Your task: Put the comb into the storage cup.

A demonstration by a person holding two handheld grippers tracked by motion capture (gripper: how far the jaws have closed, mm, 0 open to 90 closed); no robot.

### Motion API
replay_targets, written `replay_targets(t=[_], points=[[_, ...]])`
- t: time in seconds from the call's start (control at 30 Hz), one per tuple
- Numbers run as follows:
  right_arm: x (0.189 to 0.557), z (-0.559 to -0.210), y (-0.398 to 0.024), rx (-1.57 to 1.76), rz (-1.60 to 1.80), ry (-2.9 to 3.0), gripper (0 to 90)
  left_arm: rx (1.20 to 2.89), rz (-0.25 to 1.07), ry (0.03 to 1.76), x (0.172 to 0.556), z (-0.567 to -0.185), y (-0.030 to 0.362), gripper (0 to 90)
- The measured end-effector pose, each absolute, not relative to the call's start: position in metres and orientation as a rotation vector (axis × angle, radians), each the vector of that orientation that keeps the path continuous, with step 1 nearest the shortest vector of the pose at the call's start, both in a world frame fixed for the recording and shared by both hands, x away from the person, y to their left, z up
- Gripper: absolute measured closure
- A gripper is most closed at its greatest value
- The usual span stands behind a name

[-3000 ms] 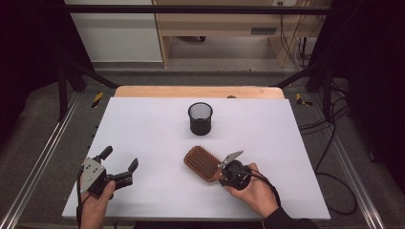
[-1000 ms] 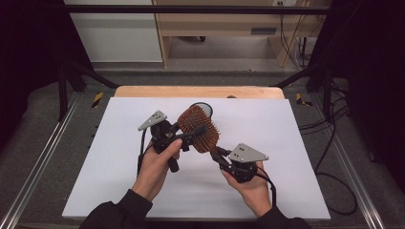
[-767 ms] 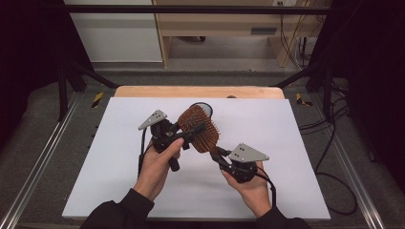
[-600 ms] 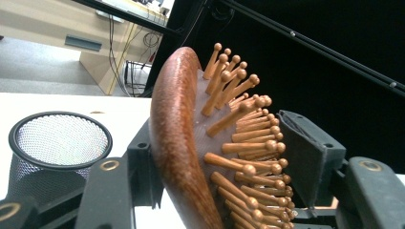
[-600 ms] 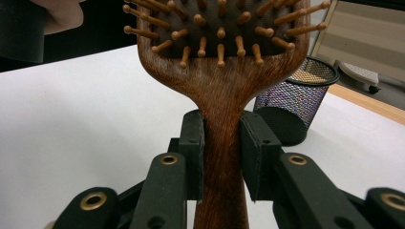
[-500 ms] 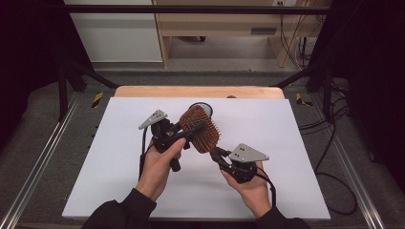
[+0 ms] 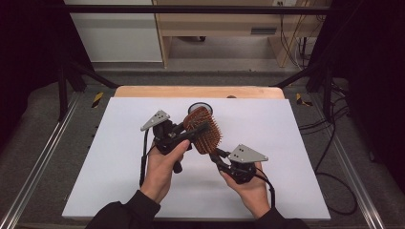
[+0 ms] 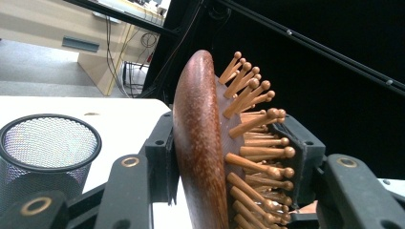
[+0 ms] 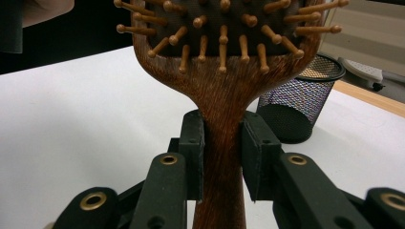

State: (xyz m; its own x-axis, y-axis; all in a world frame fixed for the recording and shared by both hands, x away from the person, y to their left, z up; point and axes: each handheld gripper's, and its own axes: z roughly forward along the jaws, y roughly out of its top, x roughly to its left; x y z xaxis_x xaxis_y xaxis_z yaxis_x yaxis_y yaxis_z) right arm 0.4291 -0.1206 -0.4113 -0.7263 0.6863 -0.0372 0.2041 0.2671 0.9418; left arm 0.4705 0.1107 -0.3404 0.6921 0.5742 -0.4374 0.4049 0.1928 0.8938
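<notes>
High view: two hands meet over the middle of the white table (image 7: pixel 119 157), closer to its far edge than to the near one, and between them a wooden hairbrush (image 7: pixel 203 130) is held up off the surface. The right gripper (image 7: pixel 220 159) has its jaws clenched on the brush's handle; in the right gripper view the two black pads (image 9: pixel 192 155) press the handle from both sides, with the bristled head standing above them. The left gripper (image 7: pixel 195 131) reaches in from the left side and grasps the brush's head. Its jaws have just been closing, and in the left gripper view the head sits between them, one pad flat against the smooth wooden back, the other against the tips of the bristles (image 8: pixel 253 138). The brush is tilted, head towards the far edge, handle down towards the right hand. Just behind the head, near the middle of the far edge, a black mesh cup (image 7: pixel 200 107) stands upright on the table, apart from the brush. A cable (image 7: pixel 143 160) trails from the left gripper along the forearm.
</notes>
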Motion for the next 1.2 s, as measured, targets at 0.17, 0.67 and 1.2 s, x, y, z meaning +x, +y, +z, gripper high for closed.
replay_targets(t=[0.17, 0.67, 1.2], points=[[0.4297, -0.4130, -0.1210, 0.810, 1.467, 2.099, 73.0, 1.421, 0.140, 0.884, 0.4700, -0.3407, 0.1088, 49.9], [0.4309, -0.4157, -0.1228, 0.827, 1.497, 2.105, 72.7, 1.425, 0.139, 0.874, 0.4691, -0.3393, 0.1048, 51.4], [0.4310, -0.4193, -0.1266, 0.873, 1.537, 2.108, 45.3, 1.407, 0.181, 0.886, 0.4719, -0.3374, 0.1111, 51.7]])
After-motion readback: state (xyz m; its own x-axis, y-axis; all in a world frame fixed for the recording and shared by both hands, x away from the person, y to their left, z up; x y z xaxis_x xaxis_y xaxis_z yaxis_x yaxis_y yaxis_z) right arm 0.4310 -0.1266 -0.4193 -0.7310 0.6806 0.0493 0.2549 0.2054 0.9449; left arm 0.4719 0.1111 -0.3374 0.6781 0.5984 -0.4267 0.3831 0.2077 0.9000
